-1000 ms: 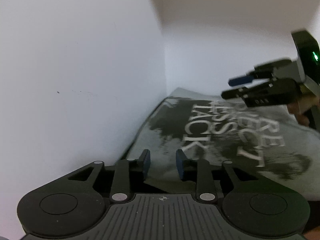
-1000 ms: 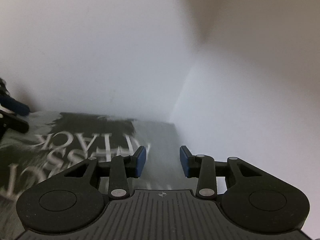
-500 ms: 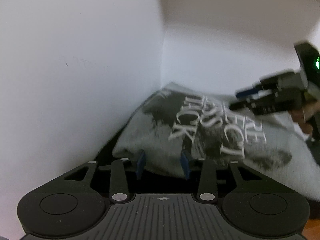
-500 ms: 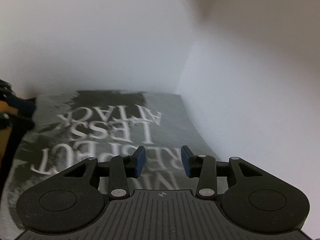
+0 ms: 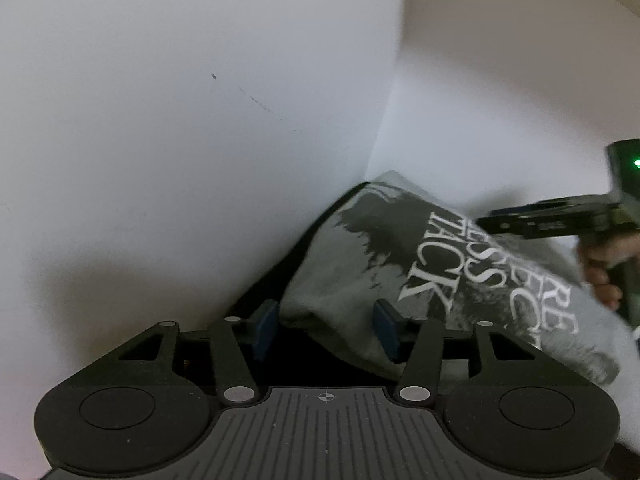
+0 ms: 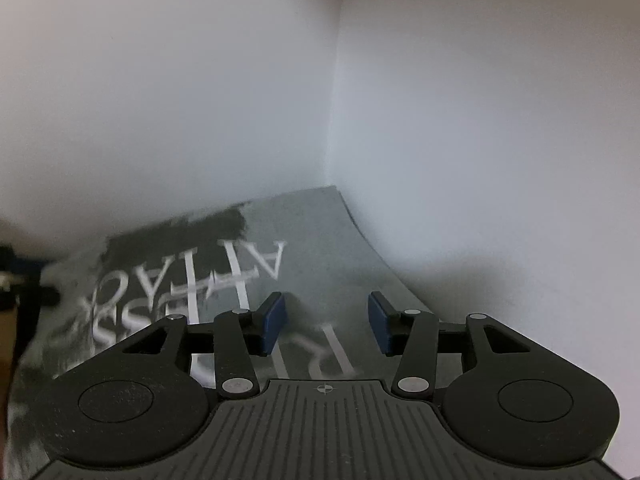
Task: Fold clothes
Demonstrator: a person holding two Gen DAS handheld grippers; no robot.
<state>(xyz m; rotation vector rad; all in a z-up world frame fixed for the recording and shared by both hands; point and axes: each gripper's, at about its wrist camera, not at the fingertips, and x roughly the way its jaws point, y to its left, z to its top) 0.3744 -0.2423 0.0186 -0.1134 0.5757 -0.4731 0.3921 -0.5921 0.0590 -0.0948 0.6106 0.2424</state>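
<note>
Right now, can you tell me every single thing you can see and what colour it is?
T-shirt: one, grey with a dark print and white letters, lying in the corner where the walls meet.
Walls: white, behind the T-shirt and on both sides of it.
Dark surface: one strip, black, showing beside the T-shirt's left edge.
Left gripper: one, black with blue pads, open, jaws just widened, the T-shirt's near edge between them.
Right gripper: one, black with blue pads, open over the letters, jaws just widened.
Person's hand: one, holding the right gripper's handle.
</note>
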